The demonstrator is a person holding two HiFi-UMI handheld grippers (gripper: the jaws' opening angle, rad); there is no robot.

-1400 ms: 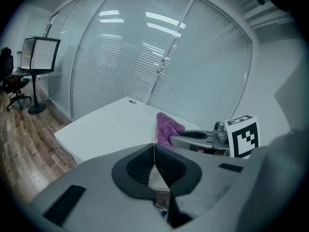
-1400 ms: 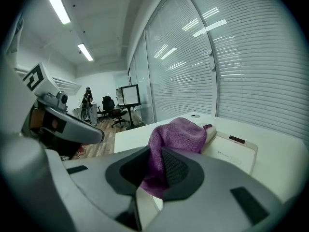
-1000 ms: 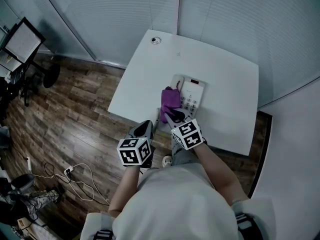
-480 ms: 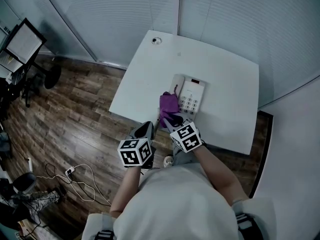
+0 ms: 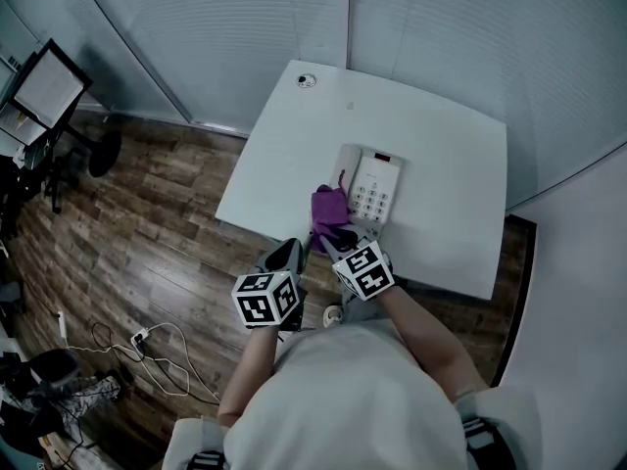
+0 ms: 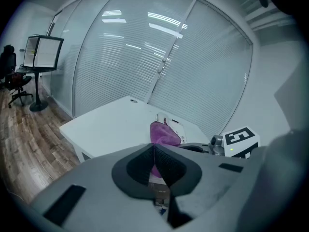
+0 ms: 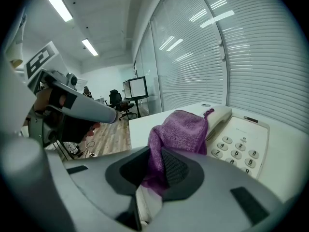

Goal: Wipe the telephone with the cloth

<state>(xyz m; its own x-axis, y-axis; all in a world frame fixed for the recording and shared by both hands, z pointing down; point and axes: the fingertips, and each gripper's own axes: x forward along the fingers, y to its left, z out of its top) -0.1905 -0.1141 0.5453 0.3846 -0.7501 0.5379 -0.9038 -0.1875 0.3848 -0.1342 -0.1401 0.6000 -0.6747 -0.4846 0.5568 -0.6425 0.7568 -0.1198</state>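
A white telephone (image 5: pixel 376 186) with a keypad lies on the white table (image 5: pixel 431 135). A purple cloth (image 5: pixel 329 207) is draped over its handset at the phone's left side, shown close up as the cloth (image 7: pixel 182 129) against the telephone (image 7: pixel 236 141) in the right gripper view. My right gripper (image 5: pixel 340 238) is shut on the cloth's near end, at the table's front edge. My left gripper (image 5: pixel 292 255) hangs off the table's front edge, left of the right one, shut with nothing between its jaws. In the left gripper view the cloth (image 6: pixel 164 133) lies ahead on the table.
A small round fitting (image 5: pixel 306 79) sits at the table's far left corner. Glass walls with blinds (image 5: pixel 441 18) stand behind the table. On the wood floor to the left are a monitor on a stand (image 5: pixel 44 81) and cables (image 5: pixel 147 346).
The right gripper has pulled the cloth slightly nearer and to the left along the handset. The left gripper has barely moved.
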